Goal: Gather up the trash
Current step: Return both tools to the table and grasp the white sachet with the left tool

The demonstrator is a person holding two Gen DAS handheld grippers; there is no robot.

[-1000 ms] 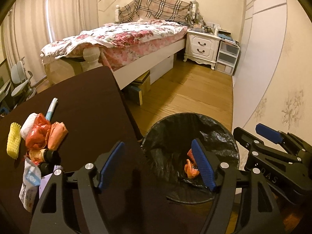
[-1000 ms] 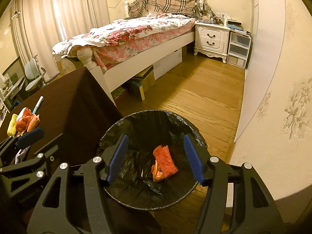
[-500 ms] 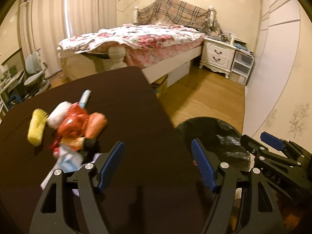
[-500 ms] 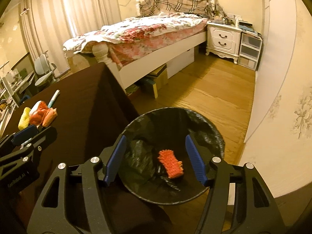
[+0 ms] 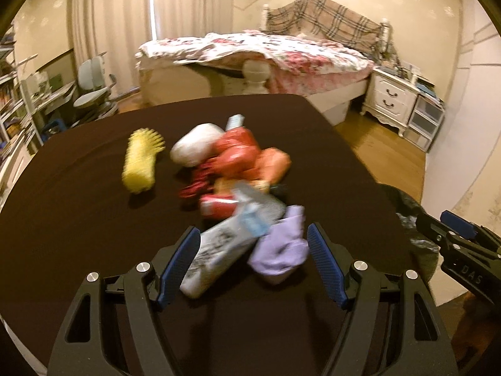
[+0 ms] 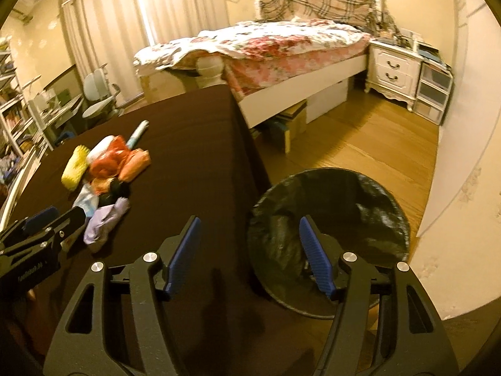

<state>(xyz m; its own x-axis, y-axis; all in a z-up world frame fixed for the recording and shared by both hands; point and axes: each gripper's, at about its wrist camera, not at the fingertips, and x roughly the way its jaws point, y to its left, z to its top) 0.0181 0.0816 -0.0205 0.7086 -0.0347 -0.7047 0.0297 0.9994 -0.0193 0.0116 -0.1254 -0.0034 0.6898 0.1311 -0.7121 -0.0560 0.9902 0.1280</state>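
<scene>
A heap of trash lies on the dark brown table (image 5: 78,219): a yellow foam net (image 5: 141,163), a white wad (image 5: 194,145), red wrappers (image 5: 235,156), an orange wad (image 5: 272,166), a white printed packet (image 5: 216,253) and a crumpled purple piece (image 5: 281,247). My left gripper (image 5: 252,230) hangs open over the near end of the heap. The packet and the purple piece show between its fingers, untouched. My right gripper (image 6: 249,219) is open and holds nothing, straddling the table's edge and the black-lined bin (image 6: 344,213) on the floor. The left view is blurred.
A bed (image 6: 266,44) with a floral quilt stands behind the table, boxes (image 6: 288,125) under it. A white nightstand (image 6: 391,72) and plastic drawers (image 6: 435,94) line the far right wall. A chair (image 6: 97,94) and shelves (image 6: 12,119) stand at the left. Wooden floor surrounds the bin.
The left gripper swung from over the bin to over the trash heap. The right gripper also shifted left, so the bin now sits right of centre; its jaws stand slightly wider.
</scene>
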